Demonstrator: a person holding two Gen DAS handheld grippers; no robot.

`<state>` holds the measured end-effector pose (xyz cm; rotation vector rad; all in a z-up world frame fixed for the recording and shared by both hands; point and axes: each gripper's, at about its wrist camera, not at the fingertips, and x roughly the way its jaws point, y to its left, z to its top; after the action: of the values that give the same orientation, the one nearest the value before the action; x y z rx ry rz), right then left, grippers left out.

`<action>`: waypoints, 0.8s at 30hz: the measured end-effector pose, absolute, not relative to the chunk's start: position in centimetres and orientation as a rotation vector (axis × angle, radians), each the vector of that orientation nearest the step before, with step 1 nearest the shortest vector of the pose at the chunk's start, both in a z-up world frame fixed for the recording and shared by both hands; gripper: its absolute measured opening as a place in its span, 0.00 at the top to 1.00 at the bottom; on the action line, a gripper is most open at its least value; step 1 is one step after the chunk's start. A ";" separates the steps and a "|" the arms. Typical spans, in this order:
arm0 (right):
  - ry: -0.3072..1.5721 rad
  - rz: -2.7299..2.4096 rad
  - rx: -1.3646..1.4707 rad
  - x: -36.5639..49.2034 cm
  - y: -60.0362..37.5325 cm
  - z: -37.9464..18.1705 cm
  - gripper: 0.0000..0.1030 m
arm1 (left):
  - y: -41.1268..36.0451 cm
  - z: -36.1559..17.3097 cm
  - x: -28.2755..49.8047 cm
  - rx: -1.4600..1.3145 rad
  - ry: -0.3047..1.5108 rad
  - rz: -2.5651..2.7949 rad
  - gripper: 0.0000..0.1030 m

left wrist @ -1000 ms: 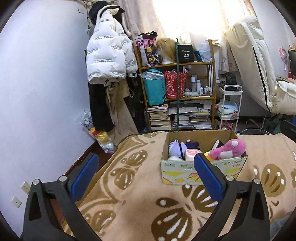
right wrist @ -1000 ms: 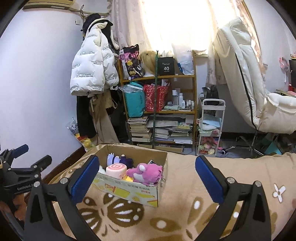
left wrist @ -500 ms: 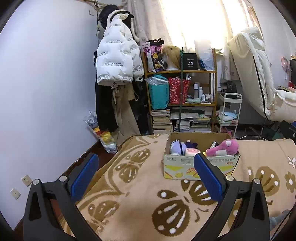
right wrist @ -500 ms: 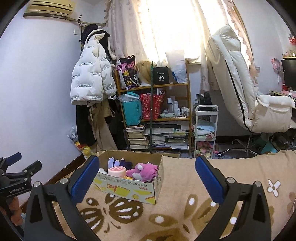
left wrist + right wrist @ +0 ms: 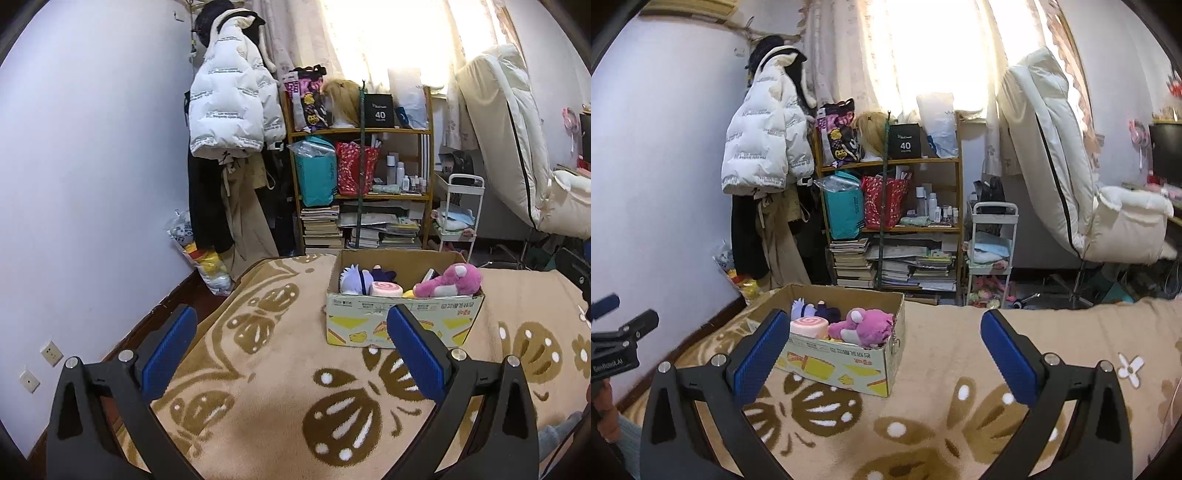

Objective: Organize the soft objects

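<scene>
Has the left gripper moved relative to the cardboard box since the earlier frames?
Yes. The left gripper has backed away: the cardboard box looks smaller and farther off.

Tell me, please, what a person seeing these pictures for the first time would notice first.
Most striking is the open cardboard box on the beige blanket with brown butterfly pattern, filled with soft toys, a pink plush animal lying on top at its right side. Behind it, a puffy white jacket hangs on the wall beside a crowded wooden shelf. Both the left gripper and right gripper stand open and empty in front.
</scene>
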<state>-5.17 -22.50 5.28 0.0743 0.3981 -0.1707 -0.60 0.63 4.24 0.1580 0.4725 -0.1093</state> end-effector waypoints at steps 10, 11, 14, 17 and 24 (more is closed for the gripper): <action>0.422 -0.153 0.039 -4.4 -21.7 4.3 0.00 | 0.1 3.6 -0.6 0.181 0.479 -0.115 0.02; 0.423 -0.155 0.038 -4.4 -21.7 4.3 0.00 | 0.0 3.5 -0.5 0.182 0.482 -0.114 0.02; 0.424 -0.158 0.045 -4.3 -21.8 4.1 0.00 | -0.1 3.4 -0.3 0.193 0.486 -0.102 0.02; 0.428 -0.159 0.060 -4.3 -22.1 3.9 0.00 | -0.2 3.2 -0.1 0.202 0.497 -0.112 0.02; 0.434 -0.161 0.066 -4.2 -22.2 3.8 0.00 | -0.4 3.1 0.2 0.215 0.503 -0.113 0.02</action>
<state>-4.17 -22.20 3.76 0.0660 0.4339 -0.1608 0.19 -0.44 3.06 0.2152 0.5033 -0.1127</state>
